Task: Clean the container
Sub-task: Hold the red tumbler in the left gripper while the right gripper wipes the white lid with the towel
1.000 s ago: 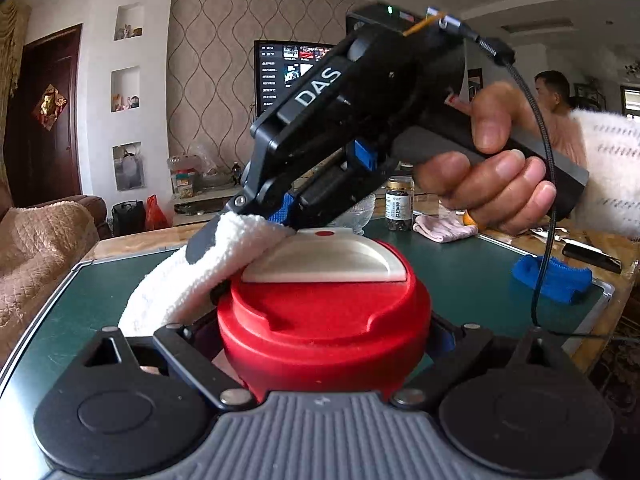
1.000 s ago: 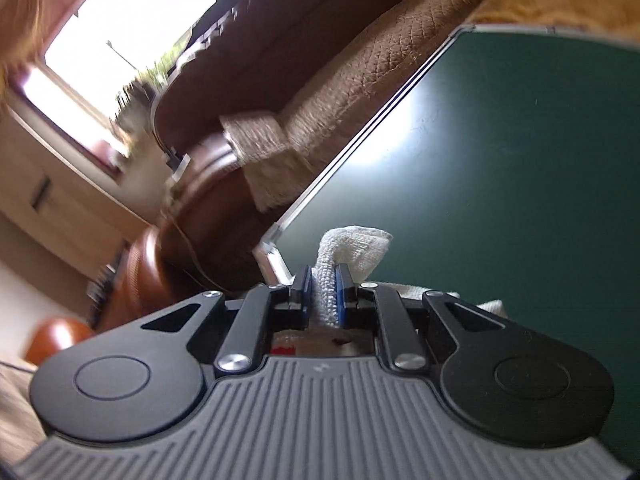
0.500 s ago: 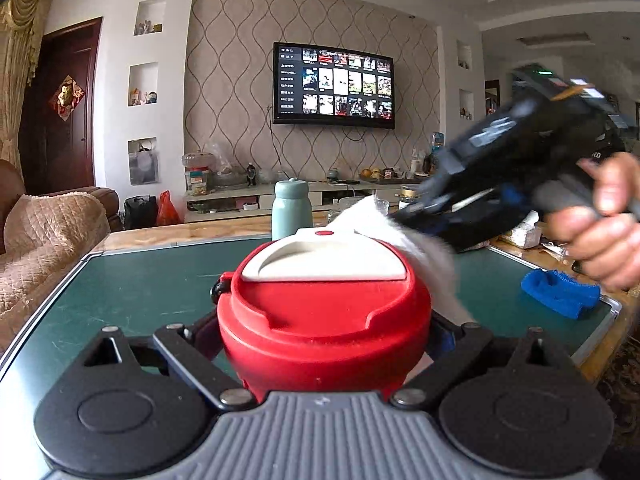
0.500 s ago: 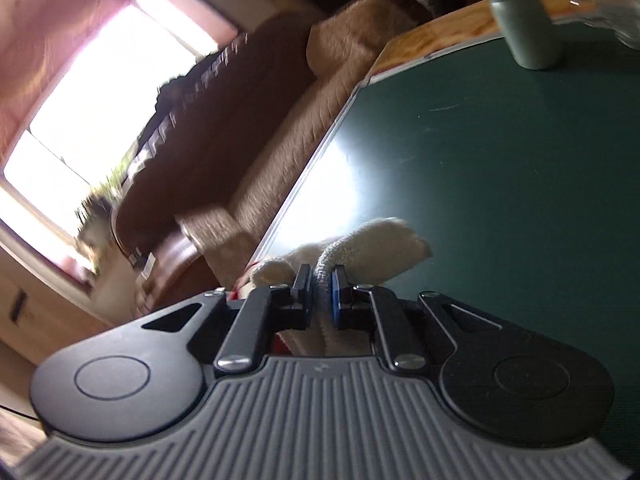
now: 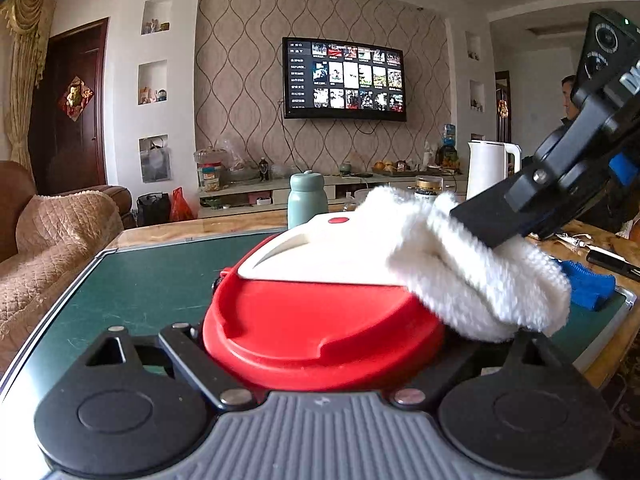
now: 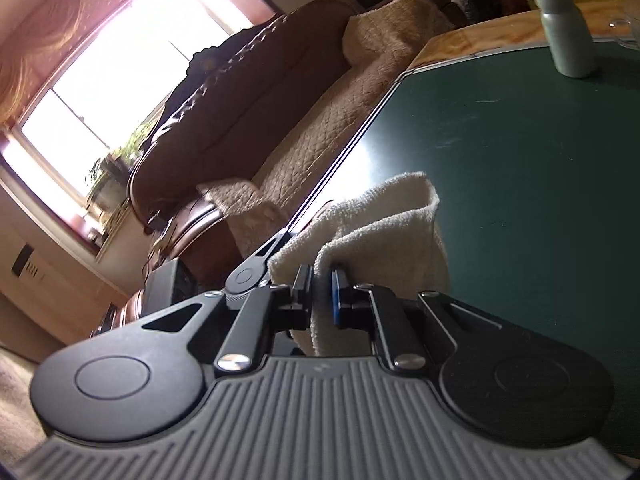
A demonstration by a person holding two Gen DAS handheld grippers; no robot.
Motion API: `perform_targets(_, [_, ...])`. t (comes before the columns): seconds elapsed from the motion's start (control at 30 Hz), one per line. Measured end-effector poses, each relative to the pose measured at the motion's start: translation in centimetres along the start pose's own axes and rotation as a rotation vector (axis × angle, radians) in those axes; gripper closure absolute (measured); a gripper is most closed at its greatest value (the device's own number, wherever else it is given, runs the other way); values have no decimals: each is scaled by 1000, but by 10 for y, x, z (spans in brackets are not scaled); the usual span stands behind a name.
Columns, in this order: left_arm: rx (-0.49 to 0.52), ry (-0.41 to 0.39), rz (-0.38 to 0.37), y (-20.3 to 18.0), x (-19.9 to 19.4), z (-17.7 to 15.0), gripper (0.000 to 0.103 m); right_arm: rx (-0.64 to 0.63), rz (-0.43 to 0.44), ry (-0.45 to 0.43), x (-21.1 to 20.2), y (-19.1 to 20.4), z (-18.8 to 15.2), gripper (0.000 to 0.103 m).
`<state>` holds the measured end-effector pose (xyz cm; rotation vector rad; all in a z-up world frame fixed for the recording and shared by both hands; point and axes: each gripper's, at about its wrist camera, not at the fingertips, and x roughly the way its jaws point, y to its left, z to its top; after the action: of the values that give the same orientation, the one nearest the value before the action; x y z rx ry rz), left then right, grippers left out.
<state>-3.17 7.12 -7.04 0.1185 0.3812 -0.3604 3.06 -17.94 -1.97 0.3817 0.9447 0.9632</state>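
A red container (image 5: 320, 332) with a white lid plate (image 5: 320, 256) sits between the fingers of my left gripper (image 5: 324, 348). Its jaws are closing on the container, and the lid hides the pads. In the left wrist view my right gripper (image 5: 486, 222) comes in from the right, shut on a white cloth (image 5: 480, 280). The cloth lies over the right edge of the lid. The right wrist view shows the same cloth (image 6: 384, 220) pinched between the fingers of the right gripper (image 6: 322, 286), with the green table (image 6: 520, 160) beyond it.
A pale green bottle (image 5: 306, 198) stands behind the container on the green table (image 5: 152, 280). A blue cloth (image 5: 588, 284) lies at the table's right edge. A white kettle (image 5: 490, 168) and a jar (image 5: 428, 186) stand further back. A sofa (image 5: 52, 240) is on the left, a person (image 5: 568, 96) at far right.
My right gripper has carried the cloth from the lid's left side across to its right edge. The container has stayed between the left gripper's fingers.
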Motion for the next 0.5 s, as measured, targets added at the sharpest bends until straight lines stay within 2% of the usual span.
perform_targets(0.3, [58, -39, 39, -27, 5, -2, 11, -110, -77, 38, 7, 36, -4, 91])
perform_targets(0.43, [90, -46, 38, -37, 5, -4, 11, -188, -92, 83, 17, 56, -4, 92])
perform_targets(0.5, [86, -47, 36, -40, 5, -6, 11, -215, -106, 101, 26, 65, -4, 97])
